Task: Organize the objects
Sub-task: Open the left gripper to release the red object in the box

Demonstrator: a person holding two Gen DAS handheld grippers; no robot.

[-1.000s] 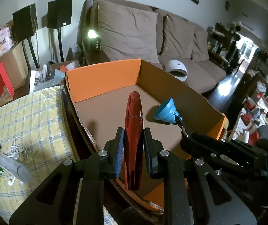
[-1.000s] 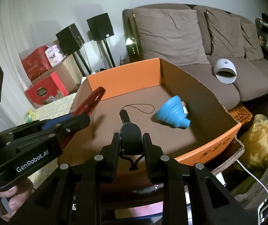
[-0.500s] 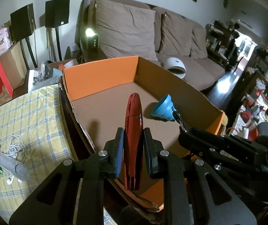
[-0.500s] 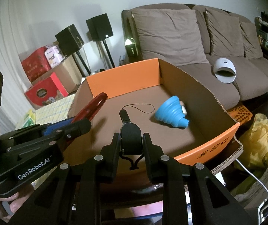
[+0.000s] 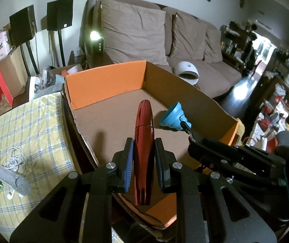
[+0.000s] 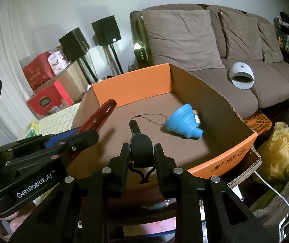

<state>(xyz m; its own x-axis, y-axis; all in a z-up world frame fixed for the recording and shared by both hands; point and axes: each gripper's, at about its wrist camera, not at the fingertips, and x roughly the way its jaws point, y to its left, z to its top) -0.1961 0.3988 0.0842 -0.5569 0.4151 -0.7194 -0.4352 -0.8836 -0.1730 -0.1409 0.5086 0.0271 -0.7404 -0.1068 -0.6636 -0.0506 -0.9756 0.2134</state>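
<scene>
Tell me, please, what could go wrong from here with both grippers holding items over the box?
The left gripper pinches the glossy red case near its middle; that slick, tapered shell could slip or tip out. The right gripper holds a small black device whose cord trails ahead and might snag the blue funnel in the box. The grippers sit close, so they could bump.

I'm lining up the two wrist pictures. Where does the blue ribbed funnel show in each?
Left wrist: the blue ribbed funnel lies right of centre, beyond the shiny red tube.
Right wrist: funnel right of centre, on the box floor.
Shared landmark: the cardboard box's orange end wall.
</scene>
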